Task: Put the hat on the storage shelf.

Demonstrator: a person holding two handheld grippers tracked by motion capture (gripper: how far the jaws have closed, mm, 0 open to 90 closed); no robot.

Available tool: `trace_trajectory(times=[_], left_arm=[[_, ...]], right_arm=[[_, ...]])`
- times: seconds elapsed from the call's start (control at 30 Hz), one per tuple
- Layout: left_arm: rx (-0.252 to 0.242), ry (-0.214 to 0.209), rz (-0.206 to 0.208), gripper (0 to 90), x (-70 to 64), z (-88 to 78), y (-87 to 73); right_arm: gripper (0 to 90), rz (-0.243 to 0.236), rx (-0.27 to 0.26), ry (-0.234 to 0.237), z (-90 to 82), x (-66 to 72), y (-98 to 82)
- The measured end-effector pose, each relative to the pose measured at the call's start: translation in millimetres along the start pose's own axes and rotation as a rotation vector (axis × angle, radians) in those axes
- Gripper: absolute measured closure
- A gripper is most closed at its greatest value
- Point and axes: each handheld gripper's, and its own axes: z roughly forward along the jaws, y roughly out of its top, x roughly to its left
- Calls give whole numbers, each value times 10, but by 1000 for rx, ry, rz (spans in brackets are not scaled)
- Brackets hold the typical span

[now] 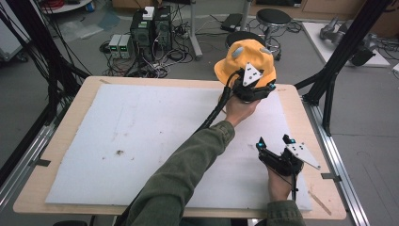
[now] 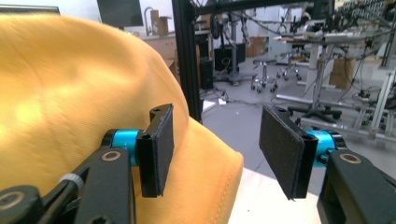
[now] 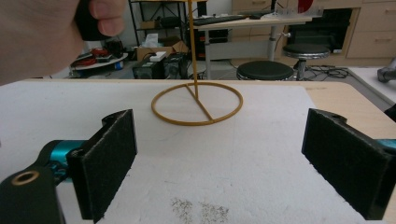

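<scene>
Your left gripper point(image 1: 254, 84) is up at the table's far edge, jaws spread apart right beside the yellow cap point(image 1: 244, 59) (which sits atop a thin stand point(image 3: 196, 100)). Your right gripper point(image 1: 274, 140) rests low over the white foam sheet point(image 1: 141, 136), jaws wide and empty.

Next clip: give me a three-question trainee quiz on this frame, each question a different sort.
1. True or false: the left gripper has its jaws shut on the yellow fabric cap.
2. Multiple choice: the thin yellow wire stand has a base shaped like A) a square B) a ring C) a cross.
3. Fill in: the right gripper hovers over the ____ foam sheet.

Key: 1 false, the jaws are apart beside the cap. 2 B. 3 white.
</scene>
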Motion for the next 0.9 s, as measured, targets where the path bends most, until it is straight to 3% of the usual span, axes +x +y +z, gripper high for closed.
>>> trace_trajectory(times=[0.23, 0.53, 0.9], left_arm=[[-69, -11, -23, 406, 71, -142, 100], [-118, 3, -49, 376, 196, -366, 214], [-154, 65, -40, 360, 385, -713, 308]], right_arm=[[91, 1, 0, -2, 5, -2, -1], [91, 4, -1, 0, 4, -2, -1], [91, 10, -2, -2, 2, -2, 1]])
